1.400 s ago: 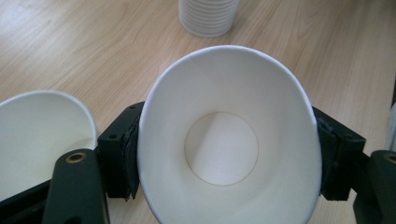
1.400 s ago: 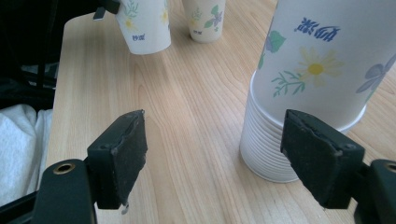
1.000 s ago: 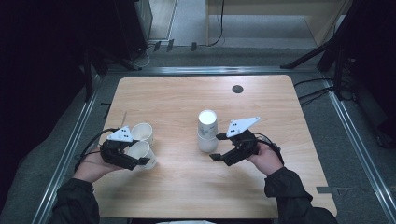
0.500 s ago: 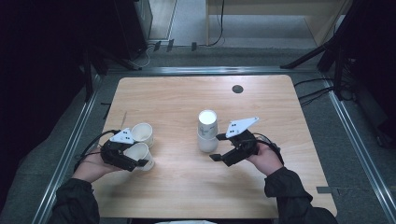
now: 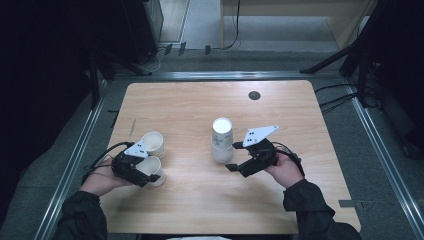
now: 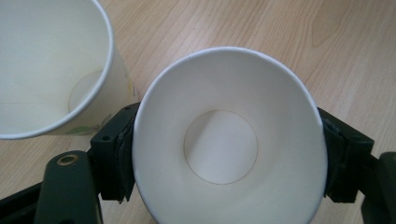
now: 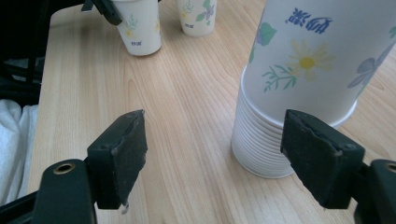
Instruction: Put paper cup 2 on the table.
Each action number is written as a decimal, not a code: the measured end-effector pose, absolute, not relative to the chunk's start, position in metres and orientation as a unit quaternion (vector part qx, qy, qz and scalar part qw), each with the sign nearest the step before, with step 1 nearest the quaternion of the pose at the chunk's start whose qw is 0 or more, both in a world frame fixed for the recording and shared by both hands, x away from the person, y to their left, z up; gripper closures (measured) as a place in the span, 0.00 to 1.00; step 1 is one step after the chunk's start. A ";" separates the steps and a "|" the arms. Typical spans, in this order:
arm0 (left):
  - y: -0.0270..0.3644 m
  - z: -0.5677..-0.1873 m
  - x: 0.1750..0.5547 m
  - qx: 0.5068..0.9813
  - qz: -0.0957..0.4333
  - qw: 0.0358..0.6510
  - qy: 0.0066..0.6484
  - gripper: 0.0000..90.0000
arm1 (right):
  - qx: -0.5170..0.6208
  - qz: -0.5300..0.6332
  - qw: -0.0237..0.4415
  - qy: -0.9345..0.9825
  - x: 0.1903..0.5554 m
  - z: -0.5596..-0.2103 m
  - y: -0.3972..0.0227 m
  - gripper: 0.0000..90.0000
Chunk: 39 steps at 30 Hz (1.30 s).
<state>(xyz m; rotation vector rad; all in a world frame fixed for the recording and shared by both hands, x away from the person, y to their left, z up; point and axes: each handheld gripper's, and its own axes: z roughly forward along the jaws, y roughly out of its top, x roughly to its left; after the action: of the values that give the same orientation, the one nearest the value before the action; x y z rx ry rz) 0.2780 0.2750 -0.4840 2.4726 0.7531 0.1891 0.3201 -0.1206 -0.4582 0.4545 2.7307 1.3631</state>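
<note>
A white paper cup (image 5: 156,166) stands upright at the table's left, and my left gripper (image 5: 145,172) is shut on it. In the left gripper view both pads touch the sides of this cup (image 6: 224,116) while I look into its open mouth; the jaws of the left gripper (image 6: 226,163) have just been opening. A second flowered cup (image 5: 152,142) (image 6: 46,70) stands just beyond it. A stack of flowered cups (image 5: 221,140) (image 7: 299,93) stands at mid table. My right gripper (image 5: 232,157) (image 7: 215,158) is open beside the stack's base, touching nothing.
A small black round spot (image 5: 254,95) marks the wooden table (image 5: 200,210) at the far right. Metal rails (image 5: 75,155) run along the table's sides. A white cloth (image 7: 14,149) lies past the table edge in the right gripper view.
The left gripper and its cup have shifted slightly toward the near edge, away from the second cup. The right hand has not moved.
</note>
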 end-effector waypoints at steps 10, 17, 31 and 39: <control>0.274 -0.484 0.280 0.915 0.056 0.276 0.288 0.20 | 0.147 0.440 0.028 0.885 0.320 -0.458 -0.121 0.26; 0.275 -0.478 0.280 0.908 0.050 0.294 0.294 0.14 | 0.144 0.435 0.028 0.888 0.320 -0.459 -0.120 0.26; 0.276 -0.443 0.278 0.873 0.054 0.374 0.310 0.14 | 0.143 0.433 0.025 0.890 0.319 -0.460 -0.119 0.26; 0.255 -0.430 0.278 0.870 0.062 0.388 0.298 0.14 | 0.142 0.429 0.025 0.892 0.316 -0.461 -0.121 0.26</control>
<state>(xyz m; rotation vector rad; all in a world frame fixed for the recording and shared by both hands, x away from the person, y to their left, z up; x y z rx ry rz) 0.2783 0.2546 -0.4301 2.2129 0.7583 0.1578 0.3163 -0.1206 -0.4610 0.4406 2.7570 1.3270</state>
